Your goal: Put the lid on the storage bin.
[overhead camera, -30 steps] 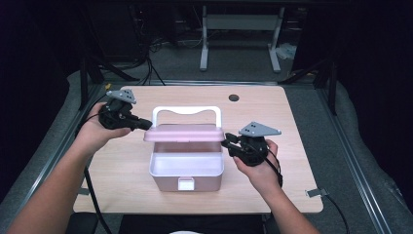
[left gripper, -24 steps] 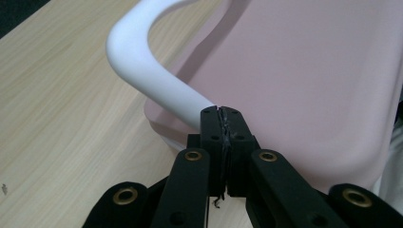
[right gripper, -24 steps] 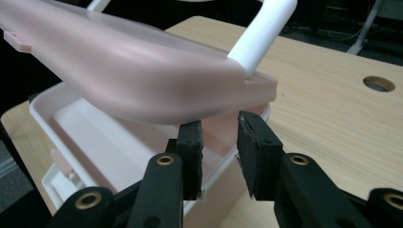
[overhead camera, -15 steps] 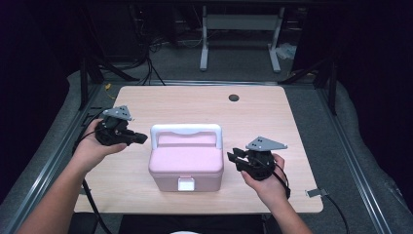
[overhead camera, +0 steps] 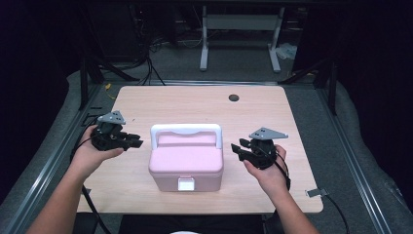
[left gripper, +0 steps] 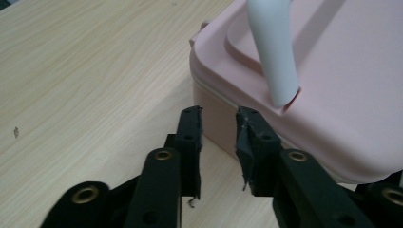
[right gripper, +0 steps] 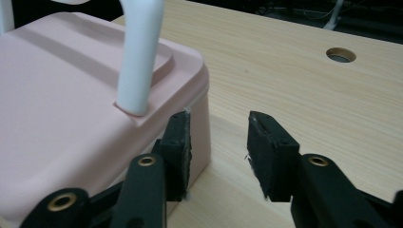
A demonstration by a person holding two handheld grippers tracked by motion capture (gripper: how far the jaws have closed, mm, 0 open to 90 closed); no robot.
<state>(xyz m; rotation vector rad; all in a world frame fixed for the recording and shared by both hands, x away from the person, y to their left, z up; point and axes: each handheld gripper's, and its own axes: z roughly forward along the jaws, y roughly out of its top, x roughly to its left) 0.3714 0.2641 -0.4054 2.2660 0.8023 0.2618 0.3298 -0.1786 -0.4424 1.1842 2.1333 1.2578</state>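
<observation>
Forearms come in from the near edge of the table (overhead camera: 146, 102), each hand carrying a gripper toward the pink box (overhead camera: 186, 163) that sits closed in the middle of the near half. The left gripper (overhead camera: 135, 144) hangs just beside the box's left wall and the right gripper (overhead camera: 237, 150) just beside its right wall, both pointing inward. Neither holds anything. The jaws on both have just been opening and now stand partly apart with only air and table between them; in the left gripper view the pads (left gripper: 190, 133) frame the box's lower corner without touching it, and in the right gripper view one pad (right gripper: 177, 142) lies close against the box wall, though I cannot tell if it touches.

The lid is down and the white handle (overhead camera: 186, 130) stands upright across the top. On the front wall nearest the person is a white latch (overhead camera: 186, 184).

The work in hand looks like settling the closed box and letting go of it. To do that well, keep both tools low and level, draw them straight outward so no pad catches the lid's rim or drags the box sideways, and leave the handle alone.

Farther off, the tabletop is bare wood up to a round hole (overhead camera: 234, 97) near the far edge.
</observation>
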